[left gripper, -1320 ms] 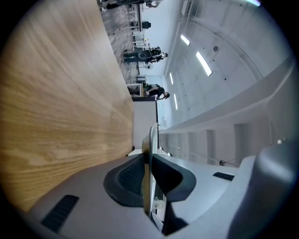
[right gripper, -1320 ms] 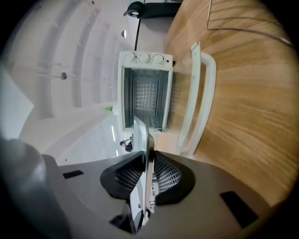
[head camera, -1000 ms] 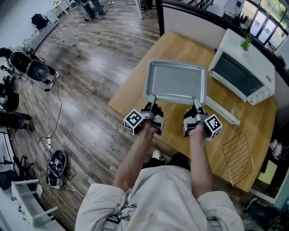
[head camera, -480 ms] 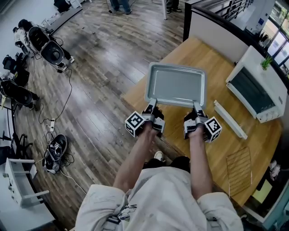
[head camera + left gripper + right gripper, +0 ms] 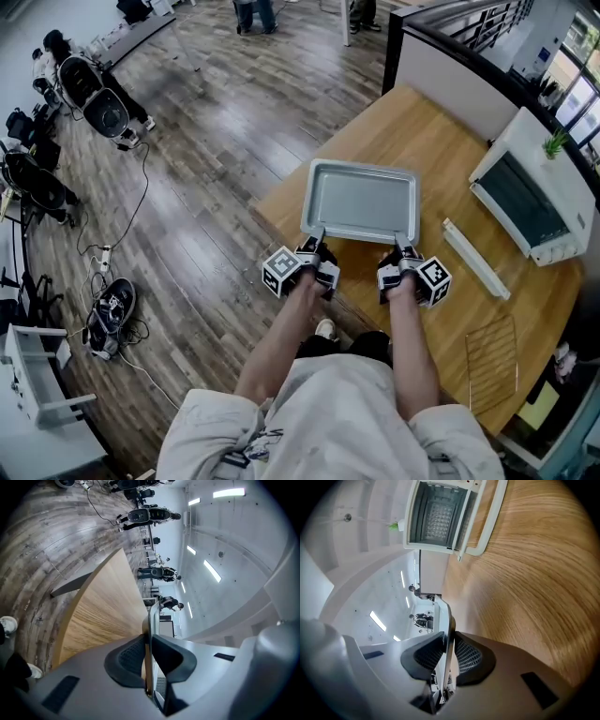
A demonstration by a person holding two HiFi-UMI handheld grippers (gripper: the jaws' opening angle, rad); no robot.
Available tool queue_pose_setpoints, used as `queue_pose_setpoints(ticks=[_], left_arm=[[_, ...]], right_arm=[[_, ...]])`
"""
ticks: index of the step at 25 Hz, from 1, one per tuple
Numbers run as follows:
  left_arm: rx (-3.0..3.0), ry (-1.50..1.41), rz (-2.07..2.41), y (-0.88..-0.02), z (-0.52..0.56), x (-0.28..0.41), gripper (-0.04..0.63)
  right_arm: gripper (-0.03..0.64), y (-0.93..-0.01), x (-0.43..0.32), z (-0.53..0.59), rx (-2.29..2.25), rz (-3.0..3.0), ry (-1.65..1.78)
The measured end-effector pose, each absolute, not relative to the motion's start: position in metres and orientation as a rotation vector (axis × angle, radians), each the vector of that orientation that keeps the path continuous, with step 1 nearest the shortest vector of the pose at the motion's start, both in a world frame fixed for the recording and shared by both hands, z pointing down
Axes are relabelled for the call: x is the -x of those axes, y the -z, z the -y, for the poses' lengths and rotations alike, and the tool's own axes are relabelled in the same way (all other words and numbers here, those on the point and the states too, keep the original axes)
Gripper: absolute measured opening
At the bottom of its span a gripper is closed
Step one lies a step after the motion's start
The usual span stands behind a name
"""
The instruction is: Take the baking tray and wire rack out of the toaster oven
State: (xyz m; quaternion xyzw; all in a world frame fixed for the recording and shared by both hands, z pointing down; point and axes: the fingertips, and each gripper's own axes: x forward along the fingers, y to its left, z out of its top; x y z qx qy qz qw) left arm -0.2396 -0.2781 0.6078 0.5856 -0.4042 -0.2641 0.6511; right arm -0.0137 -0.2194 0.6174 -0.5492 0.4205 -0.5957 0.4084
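Note:
The grey baking tray (image 5: 361,200) is empty and level over the left part of the wooden table (image 5: 422,131); I cannot tell if it touches the wood. My left gripper (image 5: 319,236) is shut on the tray's near rim at its left corner. My right gripper (image 5: 403,242) is shut on the same rim at its right corner. In the left gripper view the rim (image 5: 152,620) runs edge-on between the pads of the left gripper (image 5: 147,656). The right gripper view shows the right gripper (image 5: 447,656) pinching the thin rim (image 5: 445,616). The wire rack (image 5: 492,361) lies flat at the table's near right.
The white toaster oven (image 5: 534,197) stands at the back right with its door (image 5: 475,258) folded down; its cavity (image 5: 438,515) is open. A small plant (image 5: 556,142) sits on top. The table's left edge drops to a wood floor with cables and a shoe (image 5: 111,314).
Both grippers have carried the tray lower and closer to the person, further from the oven. Their hold on the near rim is unchanged.

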Motion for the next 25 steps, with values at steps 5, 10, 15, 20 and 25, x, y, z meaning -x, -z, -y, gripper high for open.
queue_pose_setpoints(ticks=[5,10,15,20,25], left_arm=[[-1.288,0.556,0.945,-0.63,0.269,0.242,0.058],[-1.245,0.516,0.969,-0.65,0.264,0.241,0.058],[-1.204,0.474,0.994,-0.663,0.258,0.243,0.058],[-1.151,0.423,1.02,-0.674,0.251,0.245,0.046],[-1.15,0.415,1.03,-0.674,0.255,0.245,0.046]], right_arm=[[0.086,-0.641,0.016,0.209,1.42,-1.026,1.551],[0.086,-0.66,0.015,0.202,1.45,-0.975,1.597],[0.086,-0.674,0.017,0.194,1.468,-0.92,1.649],[0.075,-0.682,0.018,0.187,1.504,-0.892,1.695],[0.075,-0.683,0.019,0.191,1.518,-0.91,1.707]])
